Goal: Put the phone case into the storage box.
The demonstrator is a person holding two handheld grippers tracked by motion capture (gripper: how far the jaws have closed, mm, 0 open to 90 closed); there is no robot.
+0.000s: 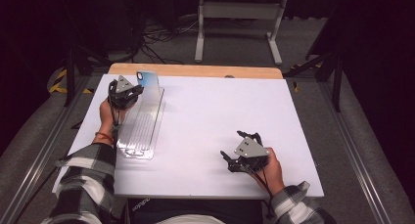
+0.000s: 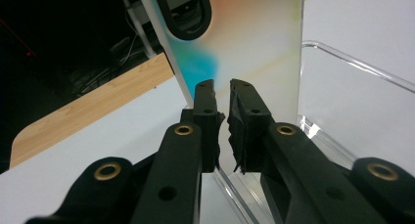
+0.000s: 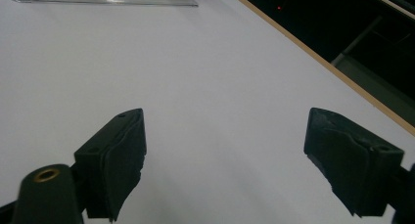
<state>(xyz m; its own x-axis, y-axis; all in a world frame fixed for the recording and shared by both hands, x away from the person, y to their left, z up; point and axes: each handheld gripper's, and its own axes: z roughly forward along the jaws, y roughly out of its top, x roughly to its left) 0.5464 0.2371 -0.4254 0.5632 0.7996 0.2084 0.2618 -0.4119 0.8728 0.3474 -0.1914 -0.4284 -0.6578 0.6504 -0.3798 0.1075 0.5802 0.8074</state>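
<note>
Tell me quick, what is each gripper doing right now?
Left gripper: fingers shut on the edge of the phone case, which stands in the clear rack.
Right gripper: fingers wide open, holding nothing, above the white table.

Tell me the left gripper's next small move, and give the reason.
Probably lift the phone case straight up out of the clear rack. The left gripper is shut on its edge, and it stands upright in the rack; the right gripper sits open, apart.
</note>
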